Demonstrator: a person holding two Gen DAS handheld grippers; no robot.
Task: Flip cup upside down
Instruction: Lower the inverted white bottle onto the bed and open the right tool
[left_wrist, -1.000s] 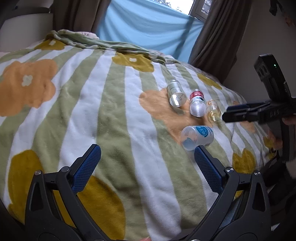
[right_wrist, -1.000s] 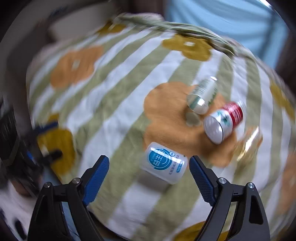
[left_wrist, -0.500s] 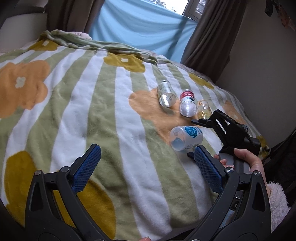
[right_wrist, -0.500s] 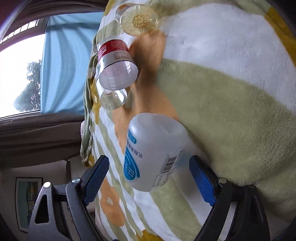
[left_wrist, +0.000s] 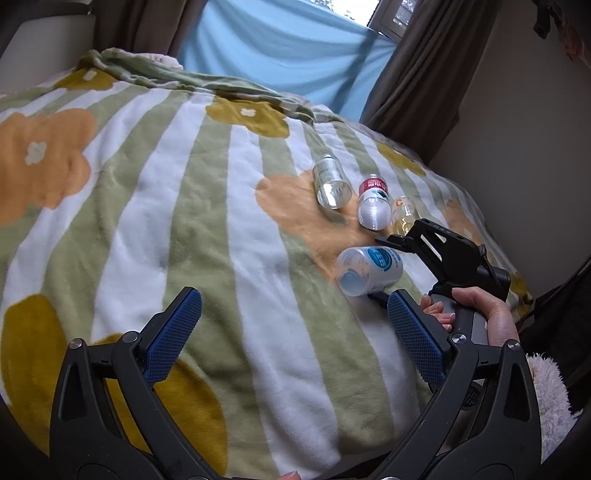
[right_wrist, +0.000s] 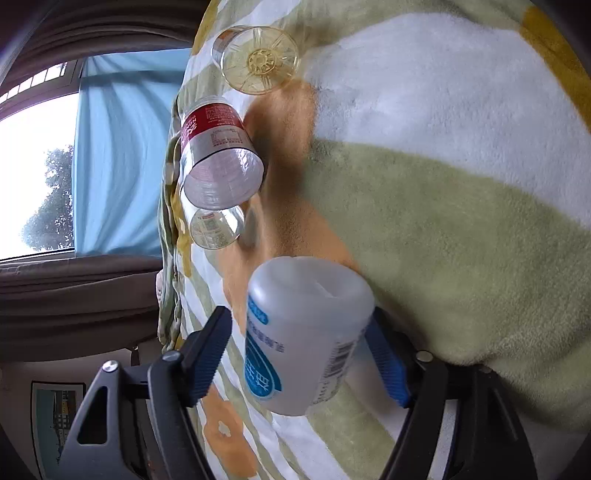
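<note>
A white plastic cup with a blue label (left_wrist: 369, 270) lies on its side on the striped flower blanket (left_wrist: 207, 236). In the right wrist view the cup (right_wrist: 306, 332) sits between my right gripper's (right_wrist: 301, 354) blue pads, which stand close on both sides of it; the left pad shows a small gap. The right gripper (left_wrist: 384, 266) shows in the left wrist view, rolled onto its side, one finger above the cup and one below. My left gripper (left_wrist: 291, 332) is open and empty, low over the blanket's near side.
Three more cups lie on their sides behind the white one: a clear one (left_wrist: 330, 182), a red-labelled one (left_wrist: 373, 206) and a yellowish glass (left_wrist: 402, 214). The bed edge and a wall are at the right. Blue curtain behind.
My right gripper has rolled onto its side, moved in around the white cup and narrowed its jaws on it. The left gripper has barely moved.
</note>
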